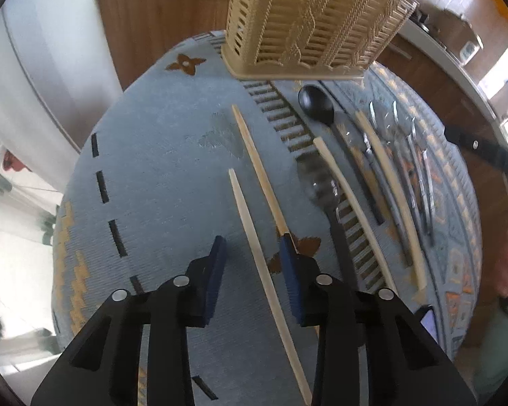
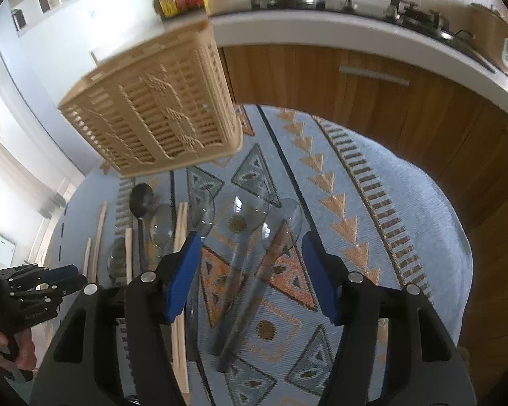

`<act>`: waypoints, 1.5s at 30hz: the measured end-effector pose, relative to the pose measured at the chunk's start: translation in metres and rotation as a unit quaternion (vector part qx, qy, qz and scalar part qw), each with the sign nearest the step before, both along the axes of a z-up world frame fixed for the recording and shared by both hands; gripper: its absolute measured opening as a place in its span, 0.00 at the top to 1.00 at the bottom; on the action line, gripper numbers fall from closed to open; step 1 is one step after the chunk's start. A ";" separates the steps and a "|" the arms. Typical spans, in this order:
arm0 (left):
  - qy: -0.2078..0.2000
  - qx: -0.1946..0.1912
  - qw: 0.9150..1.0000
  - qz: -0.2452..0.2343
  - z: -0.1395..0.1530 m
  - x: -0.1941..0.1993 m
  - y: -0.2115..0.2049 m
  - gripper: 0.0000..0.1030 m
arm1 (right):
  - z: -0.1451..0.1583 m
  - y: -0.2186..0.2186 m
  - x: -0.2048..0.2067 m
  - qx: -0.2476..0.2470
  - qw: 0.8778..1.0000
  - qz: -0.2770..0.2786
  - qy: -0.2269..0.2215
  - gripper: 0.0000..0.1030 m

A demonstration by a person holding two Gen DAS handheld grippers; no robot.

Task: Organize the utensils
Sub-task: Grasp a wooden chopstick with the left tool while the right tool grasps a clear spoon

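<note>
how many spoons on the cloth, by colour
black spoon: 1
clear spoon: 5
total: 6

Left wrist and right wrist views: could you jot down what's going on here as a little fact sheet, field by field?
Surface: patterned blue cloth
Container: beige slotted basket, standing at the far end
Left gripper: open, a wooden chopstick between its fingers, not pinched
Right gripper: open, over clear plastic spoons
Other utensils: black spoon, more chopsticks
Sorted so far: nothing visibly in the basket
</note>
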State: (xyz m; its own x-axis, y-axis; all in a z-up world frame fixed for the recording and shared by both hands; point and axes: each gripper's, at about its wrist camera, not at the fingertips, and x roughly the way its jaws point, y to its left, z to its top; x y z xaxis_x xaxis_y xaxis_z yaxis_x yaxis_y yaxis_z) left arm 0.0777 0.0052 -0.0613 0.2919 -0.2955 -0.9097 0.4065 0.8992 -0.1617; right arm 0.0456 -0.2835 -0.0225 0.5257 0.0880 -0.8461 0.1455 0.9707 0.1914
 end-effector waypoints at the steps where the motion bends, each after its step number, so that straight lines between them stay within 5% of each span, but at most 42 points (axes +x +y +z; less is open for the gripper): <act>1: -0.001 0.008 1.000 -0.003 0.000 -0.001 -0.002 0.70 | -0.003 -0.003 0.006 0.014 1.000 0.003 0.015 0.49; 8: -0.023 0.058 0.998 -0.013 -0.003 0.004 -0.015 0.92 | -0.021 -0.015 0.031 0.044 0.996 -0.004 0.073 0.64; 14: -0.015 0.042 0.999 -0.015 -0.001 0.012 -0.006 0.93 | -0.026 -0.037 0.035 0.042 0.994 -0.042 0.087 0.64; 20: -0.012 0.025 1.000 0.000 0.003 0.024 0.012 0.96 | -0.047 -0.028 0.045 0.036 0.992 -0.023 0.118 0.64; 30: -0.014 0.018 1.000 0.008 0.002 0.046 0.012 0.94 | -0.048 0.005 0.060 -0.055 0.990 -0.007 0.129 0.64; 37: 0.011 0.072 0.997 -0.034 0.003 0.052 -0.008 0.90 | -0.051 0.016 0.065 -0.072 0.988 0.007 0.136 0.70; 41: -0.007 0.125 0.991 -0.055 0.002 0.048 -0.023 0.94 | -0.049 0.011 0.057 -0.092 0.988 0.024 0.121 0.71; 45: -0.030 0.115 0.992 -0.040 0.005 0.043 -0.024 0.97 | -0.047 0.014 0.045 -0.075 0.992 0.021 0.102 0.71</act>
